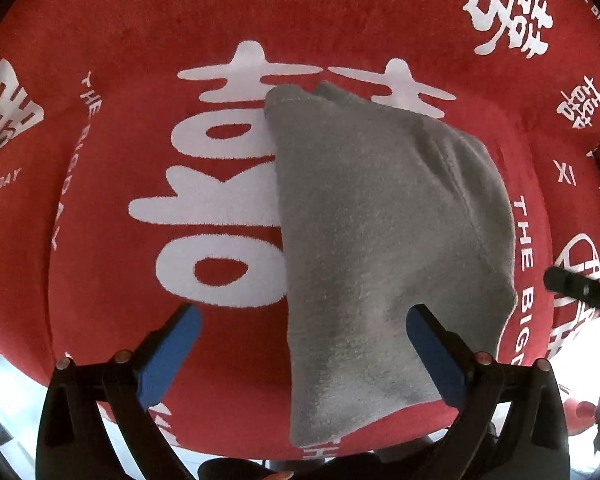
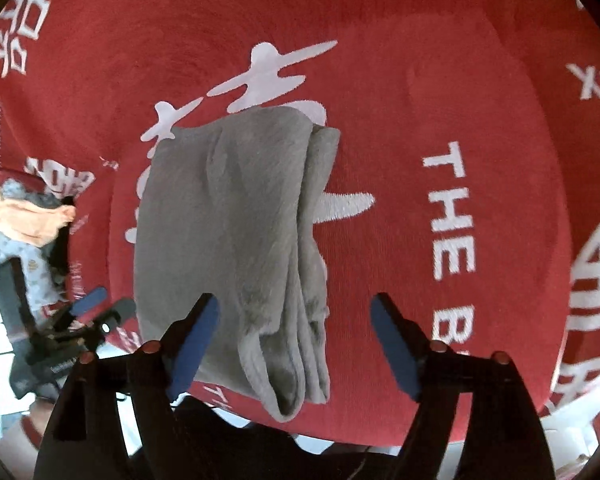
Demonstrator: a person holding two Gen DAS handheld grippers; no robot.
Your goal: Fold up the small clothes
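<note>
Left wrist view: the left tongs [image 1: 303,330] stand spread wide, grasping nothing, above the red cloth-covered surface [image 1: 340,20]. The grey garment [image 1: 380,240] lies folded lengthwise through the middle of the frame, its lower edge between the blue pads [image 1: 172,356].

Right wrist view: the right tongs [image 2: 295,322] are likewise released, and the garment's stacked layers [image 2: 228,220] show along its right edge. Judging by this, squaring those layers flat before another fold would serve best. No containers appear; a heap of other clothes [image 2: 28,220] sits at left
</note>
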